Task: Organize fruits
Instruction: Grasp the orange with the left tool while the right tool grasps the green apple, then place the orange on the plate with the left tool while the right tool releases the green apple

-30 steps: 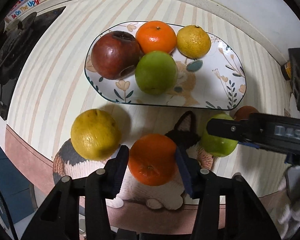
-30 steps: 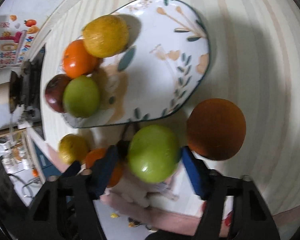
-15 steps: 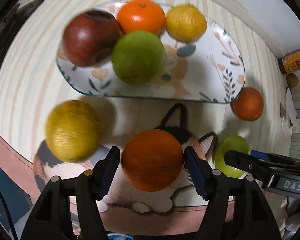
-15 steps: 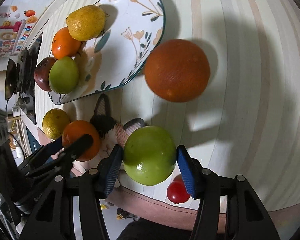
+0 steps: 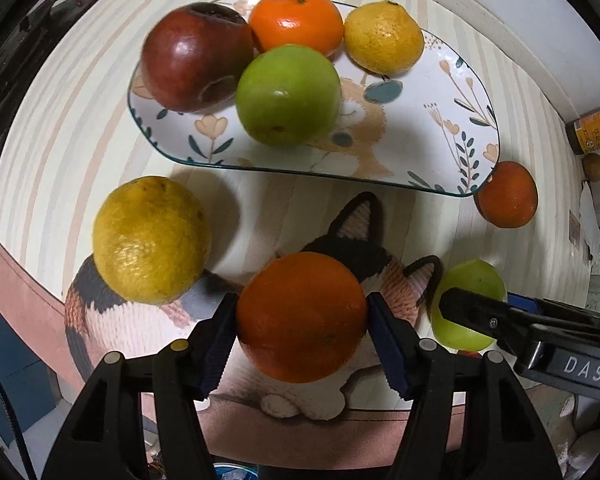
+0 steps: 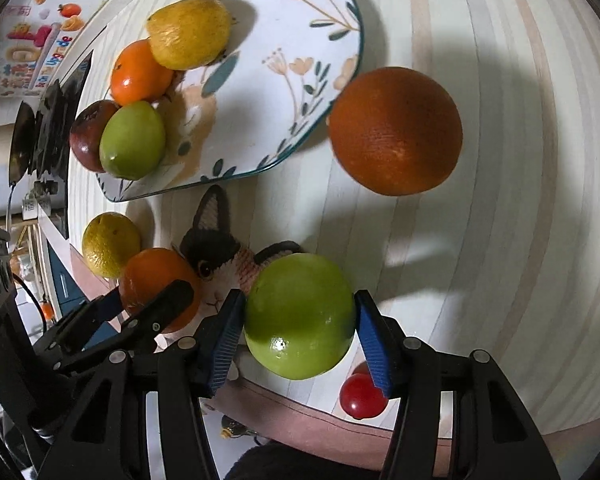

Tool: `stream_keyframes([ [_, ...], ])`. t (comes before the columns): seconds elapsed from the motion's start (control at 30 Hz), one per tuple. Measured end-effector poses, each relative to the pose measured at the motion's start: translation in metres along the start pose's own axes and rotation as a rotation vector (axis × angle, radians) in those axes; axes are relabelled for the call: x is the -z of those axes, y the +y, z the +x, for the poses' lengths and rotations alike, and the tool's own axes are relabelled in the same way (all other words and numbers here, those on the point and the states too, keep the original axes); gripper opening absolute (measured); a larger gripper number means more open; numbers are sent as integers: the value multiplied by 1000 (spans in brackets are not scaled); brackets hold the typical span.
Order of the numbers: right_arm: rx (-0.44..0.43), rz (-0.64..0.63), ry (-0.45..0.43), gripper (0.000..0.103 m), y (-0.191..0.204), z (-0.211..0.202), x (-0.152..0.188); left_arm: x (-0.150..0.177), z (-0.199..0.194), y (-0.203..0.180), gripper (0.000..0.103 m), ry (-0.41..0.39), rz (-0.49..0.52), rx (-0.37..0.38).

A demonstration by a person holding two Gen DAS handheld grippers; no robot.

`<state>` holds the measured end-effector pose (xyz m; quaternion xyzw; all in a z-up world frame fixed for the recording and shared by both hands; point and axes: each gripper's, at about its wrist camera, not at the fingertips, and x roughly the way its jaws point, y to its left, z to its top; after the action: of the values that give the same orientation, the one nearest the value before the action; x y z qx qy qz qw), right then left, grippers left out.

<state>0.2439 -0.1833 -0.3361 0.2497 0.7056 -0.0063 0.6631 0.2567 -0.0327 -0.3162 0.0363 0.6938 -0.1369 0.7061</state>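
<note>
Two fruits sit between tool pads at once: the left tool (image 5: 302, 316) brackets an orange (image 5: 302, 316) with its jaws closing, pads at the fruit's widest sides; the right tool (image 6: 299, 328) clamps a green apple (image 6: 299, 328) across its middle; both hover at the near edge of the tabletop (image 6: 500, 160), over its cat print. Four fruits already lie on the plate (image 5: 440, 120). The orange looks firm with a pebbled, grippy rind; the apple looks hard, waxy and likelier to slip; hold each at its equator, gently.
</note>
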Motion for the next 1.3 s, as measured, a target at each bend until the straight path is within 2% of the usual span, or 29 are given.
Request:
stream_keyframes([
  [0.23,-52,-20,-72,58,15,-34,-11,-4,-37,4,61,-56,-13,44],
  [0.4,-67,-11,-152,58,21,-65,-45,-34,-90,12,61,-133,0,87],
  [0.5,-43,-9,-178,58,18,-75,-68,-68,-113,16,61,-181,23,56],
  [0.63,24,-20,-190,58,14,-75,-97,-120,-123,24,61,-212,57,-40],
  [0.77,81,-32,-197,58,16,-70,-119,-170,-106,40,61,-162,76,-108],
  [0.9,94,-30,-188,58,18,-64,-128,-197,-75,47,61,-86,83,-129],
  [1.1,116,-36,-171,58,15,-56,-130,-205,-36,50,61,29,87,-130],
  [1.2,111,-37,-165,58,12,-56,-128,-200,-31,49,62,49,99,-154],
  [1.3,95,-30,-160,59,12,-52,-129,-197,-28,54,62,69,71,-143],
])
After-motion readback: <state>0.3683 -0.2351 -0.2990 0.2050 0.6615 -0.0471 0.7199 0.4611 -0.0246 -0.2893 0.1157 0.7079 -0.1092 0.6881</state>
